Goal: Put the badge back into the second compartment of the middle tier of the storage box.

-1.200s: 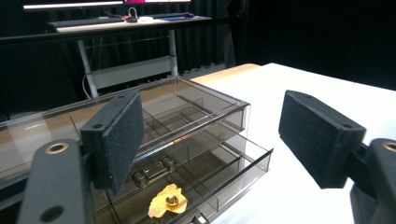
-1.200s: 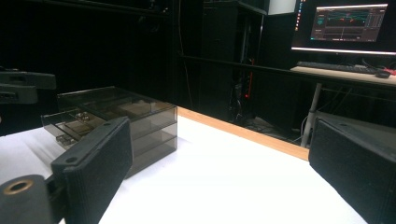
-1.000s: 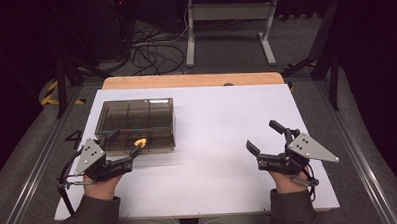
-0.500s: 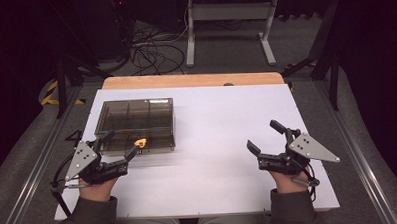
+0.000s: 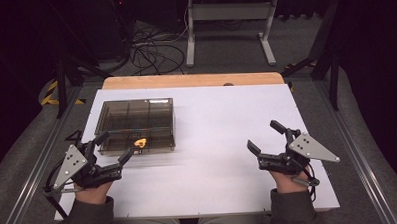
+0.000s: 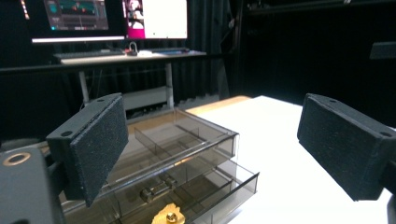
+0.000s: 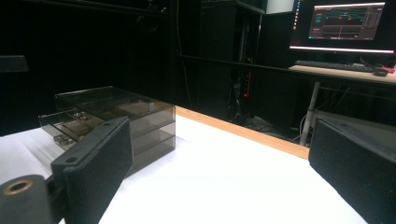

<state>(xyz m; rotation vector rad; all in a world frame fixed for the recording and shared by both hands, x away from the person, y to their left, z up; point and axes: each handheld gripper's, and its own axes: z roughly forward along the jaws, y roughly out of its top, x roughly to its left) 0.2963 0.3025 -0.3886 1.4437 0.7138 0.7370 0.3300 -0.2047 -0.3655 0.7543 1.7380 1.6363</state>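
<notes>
I am looking down on a white table [image 5: 217, 141] with a smoked clear plastic drawer organizer [image 5: 136, 125] sitting on its left half, toward the far side. From the left gripper view I am seeing that the organizer [image 6: 173, 158] has stacked drawers, and a lower drawer [image 6: 205, 189] is standing pulled out toward me, with a metal knob [image 6: 156, 190] on a drawer front just above it. A small yellow object [image 5: 140, 142] is lying at the organizer's near edge; in the left gripper view it [image 6: 170, 216] is showing at the bottom of the frame, in or just over the open drawer, and I cannot tell which.

I am holding the left gripper [image 5: 115, 148] just in front of the organizer's near left corner, its jaws spread wide apart with nothing between them; the pads [image 6: 100, 140] are standing clear of the drawers. My left hand [image 5: 91, 188] is resting low near the table's front edge.

I am holding the right gripper [image 5: 266, 135] well apart from the organizer, over the bare right half of the table, and its jaws are likewise gaping wide and empty. In the right gripper view the organizer [image 7: 116, 121] is sitting off to the left beyond the near pad [image 7: 95, 163]. My right hand [image 5: 285, 178] is gripping the handle near the front right of the table. A monitor [image 7: 348, 25] is glowing on a desk behind the table.
</notes>
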